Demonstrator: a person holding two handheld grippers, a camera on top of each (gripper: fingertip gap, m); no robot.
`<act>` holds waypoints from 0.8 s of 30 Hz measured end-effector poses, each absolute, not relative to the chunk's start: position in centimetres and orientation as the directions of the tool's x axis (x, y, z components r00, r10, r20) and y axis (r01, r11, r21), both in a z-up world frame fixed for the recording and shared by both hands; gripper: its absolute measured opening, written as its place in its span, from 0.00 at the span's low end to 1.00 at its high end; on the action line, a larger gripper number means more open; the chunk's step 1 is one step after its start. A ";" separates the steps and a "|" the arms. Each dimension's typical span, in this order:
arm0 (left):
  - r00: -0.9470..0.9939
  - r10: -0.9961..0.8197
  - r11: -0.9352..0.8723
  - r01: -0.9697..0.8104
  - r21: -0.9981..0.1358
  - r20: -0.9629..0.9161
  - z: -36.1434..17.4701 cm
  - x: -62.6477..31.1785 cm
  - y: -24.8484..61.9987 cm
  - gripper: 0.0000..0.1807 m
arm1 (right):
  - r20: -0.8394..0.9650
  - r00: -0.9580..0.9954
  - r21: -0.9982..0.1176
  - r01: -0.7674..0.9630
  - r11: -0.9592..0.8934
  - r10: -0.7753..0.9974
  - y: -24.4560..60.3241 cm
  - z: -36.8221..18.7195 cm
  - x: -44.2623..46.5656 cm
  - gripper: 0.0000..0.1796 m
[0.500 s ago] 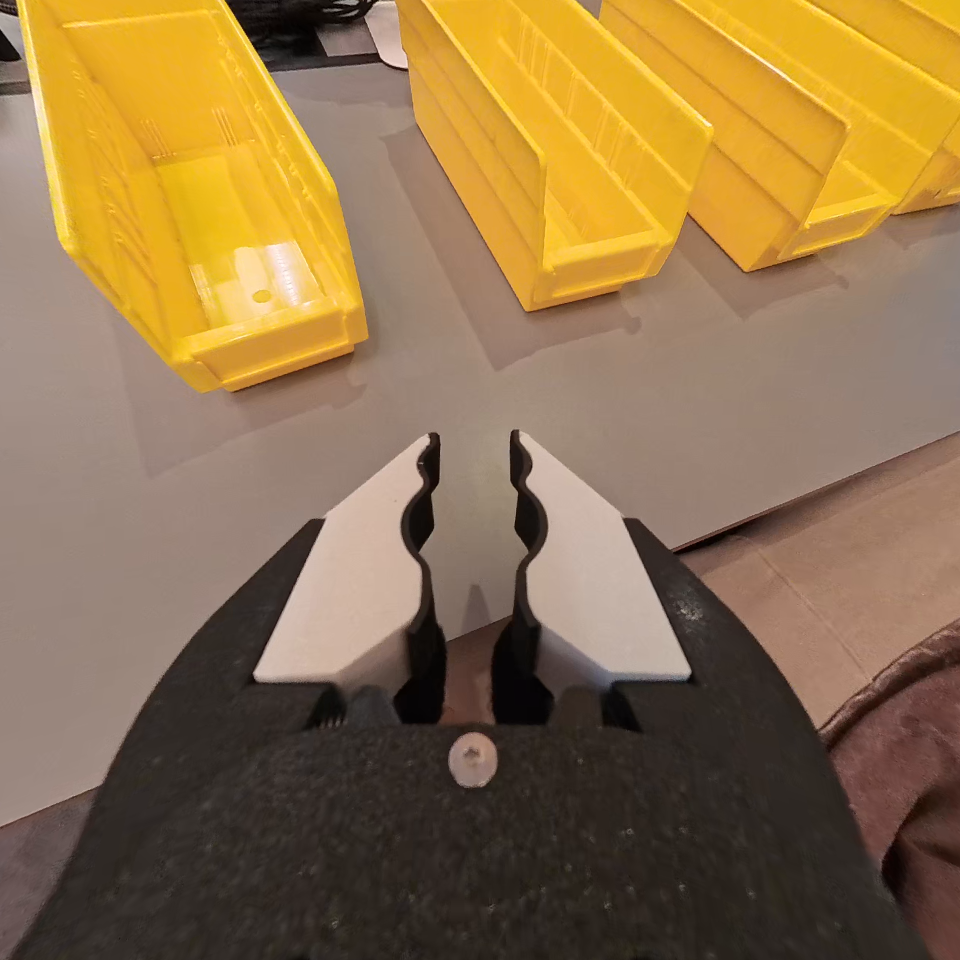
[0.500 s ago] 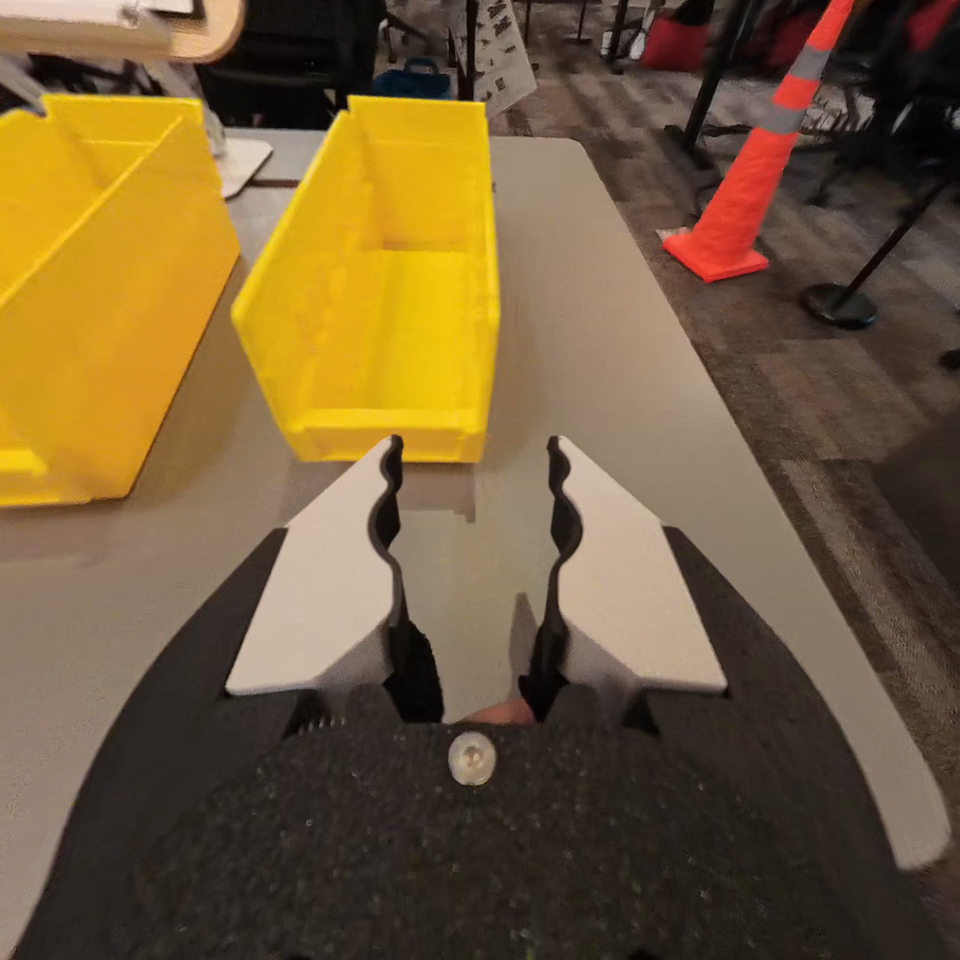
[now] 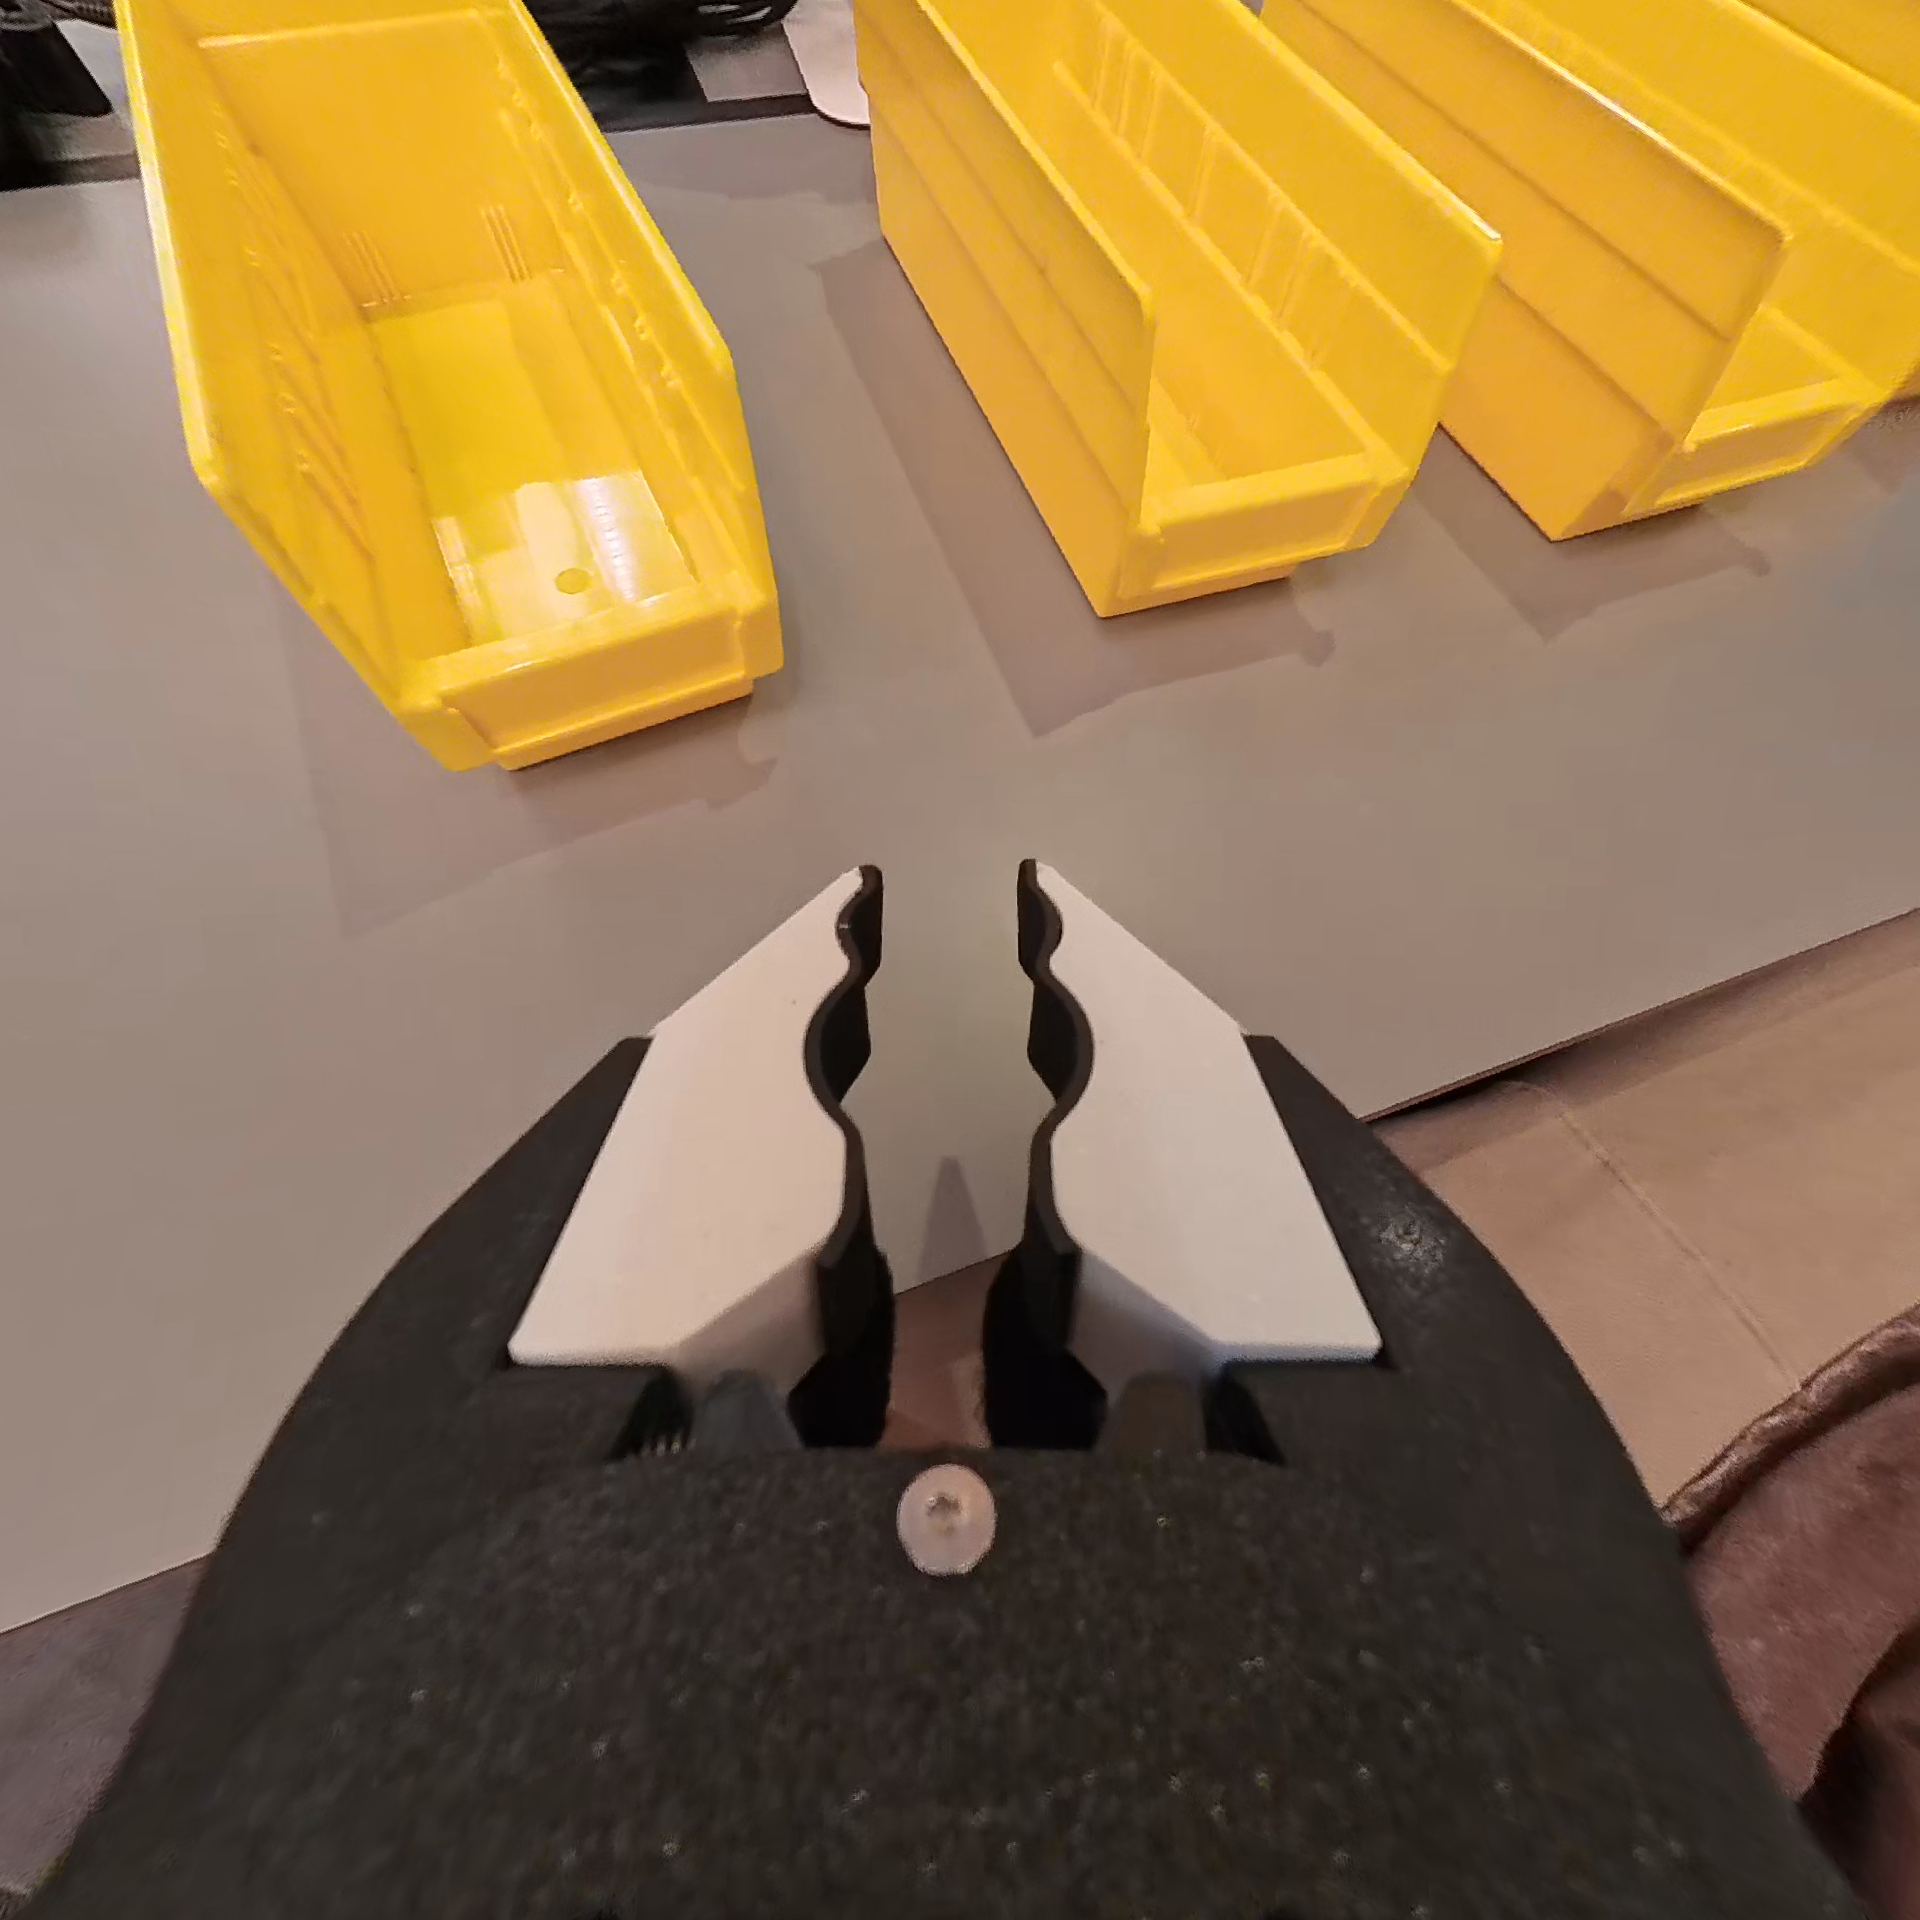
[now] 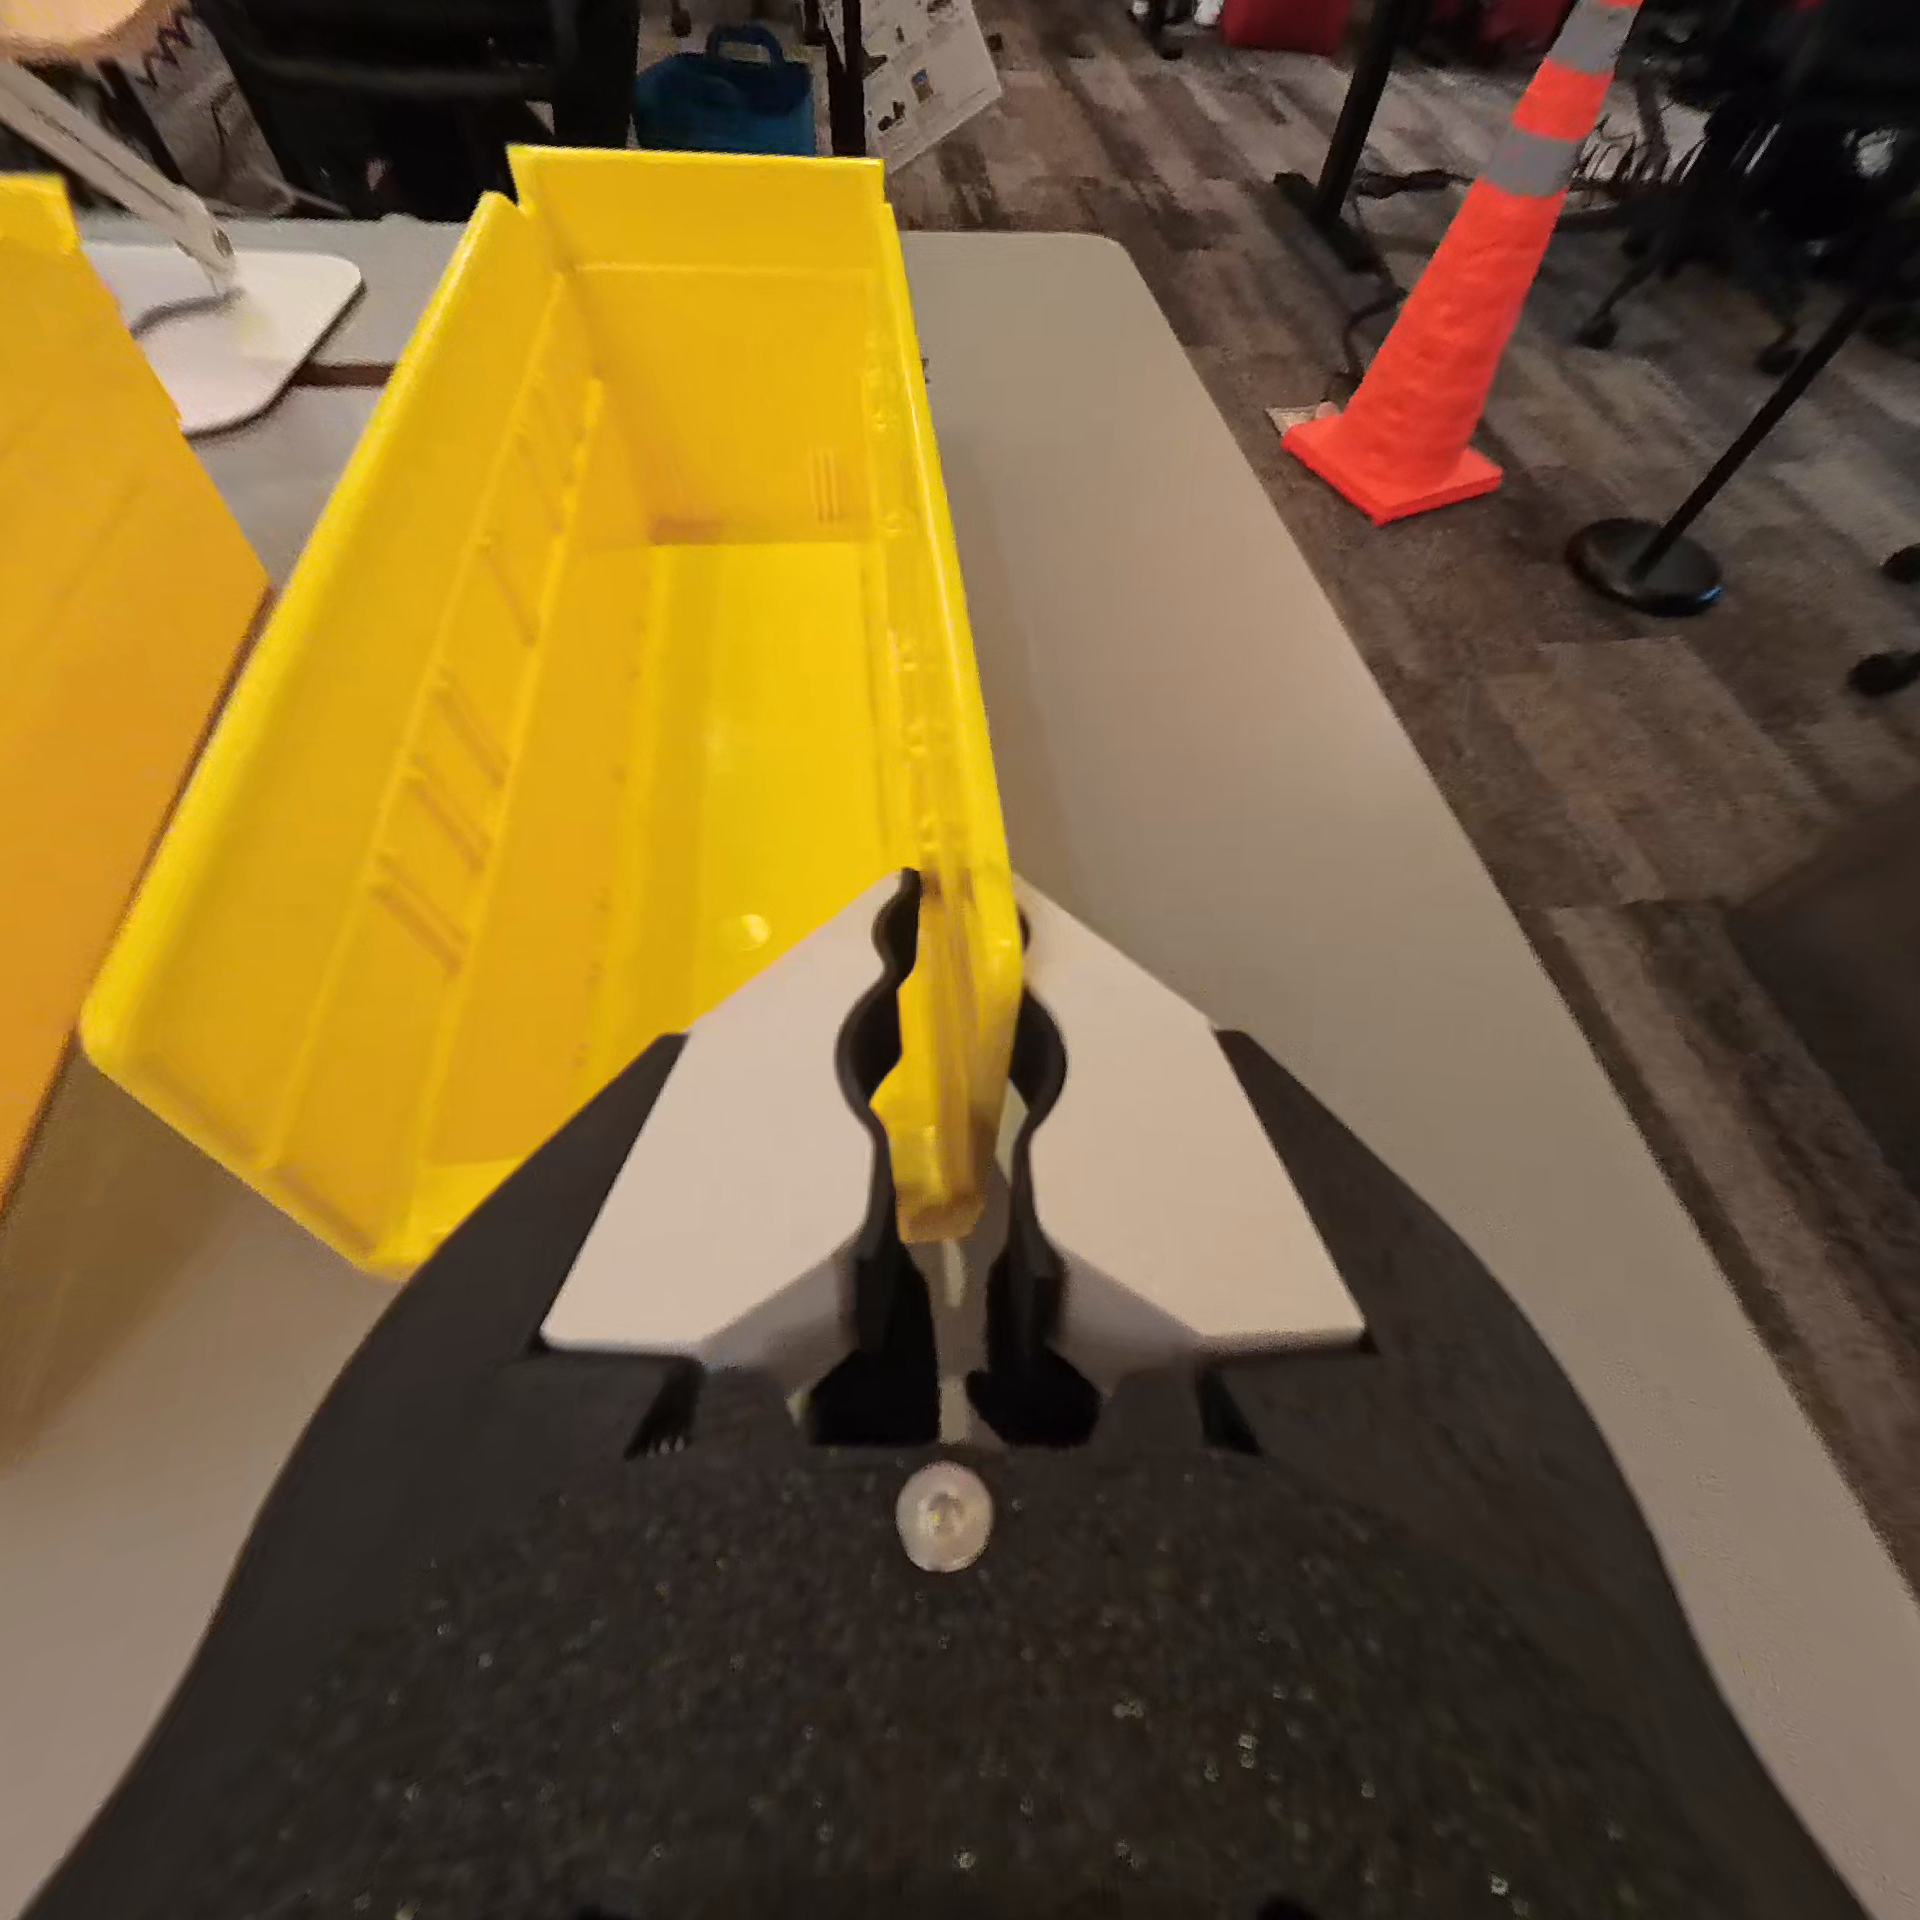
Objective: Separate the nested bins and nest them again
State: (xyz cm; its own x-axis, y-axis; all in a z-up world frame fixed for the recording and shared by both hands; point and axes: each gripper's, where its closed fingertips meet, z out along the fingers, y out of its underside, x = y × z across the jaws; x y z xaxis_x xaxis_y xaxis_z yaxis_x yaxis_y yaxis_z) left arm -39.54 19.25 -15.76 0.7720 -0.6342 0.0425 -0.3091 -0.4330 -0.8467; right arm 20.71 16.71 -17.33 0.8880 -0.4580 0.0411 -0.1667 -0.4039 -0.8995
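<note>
1. The rightmost yellow bin (image 4: 582, 748) stands on the grey tabletop (image 4: 1195, 727), its long axis running straight away from the right claw (image 4: 961, 904).
2. The right claw grips the near end of this bin's right side wall, one finger inside and one outside.
3. The left claw (image 3: 951, 878) is narrowly parted and holds nothing; it hangs above the tabletop's near edge.
4. Three more yellow bins stand ahead of it, apart; the leftmost bin (image 3: 436, 416) is nearest.
5. I judge the right arm is the one placed to move its bin toward a neighbour for nesting.
</note>
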 end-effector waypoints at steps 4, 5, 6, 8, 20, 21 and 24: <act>0.776 -0.630 -0.441 -0.309 -0.843 0.045 -15.9 -39.8 19.2 0.13 | -0.098 0.897 -0.895 -0.269 -0.357 -0.431 18.0 -17.3 19.2 0.01; 0.777 -0.627 -0.440 -0.304 -0.845 0.047 -15.8 -39.9 19.2 0.13 | -0.075 0.899 -0.901 -0.246 -0.356 -0.432 18.0 -17.1 19.0 0.01; 0.777 -0.627 -0.440 -0.300 -0.846 0.051 -15.7 -40.0 19.1 0.13 | -0.087 0.904 -0.907 -0.246 -0.342 -0.420 18.0 -16.6 18.5 0.01; 0.777 -0.628 -0.441 -0.297 -0.847 0.055 -15.7 -40.0 19.0 0.13 | -0.133 0.897 -0.910 -0.279 -0.307 -0.421 17.7 -15.1 18.0 0.01; 0.757 -0.650 -0.434 -0.297 -0.851 0.067 -15.5 -39.3 18.4 0.13 | -0.319 0.895 -0.938 -0.345 -0.031 -0.311 15.1 -0.1 6.7 0.01; 0.754 -0.653 -0.432 -0.299 -0.851 0.067 -15.5 -39.2 18.4 0.13 | -0.321 0.905 -0.938 -0.345 -0.039 -0.279 15.5 0.7 4.5 0.01; 0.749 -0.659 -0.432 -0.295 -0.852 0.075 -15.4 -39.0 18.3 0.13 | -0.363 0.904 -0.924 -0.381 -0.043 -0.224 17.2 1.8 -1.7 0.02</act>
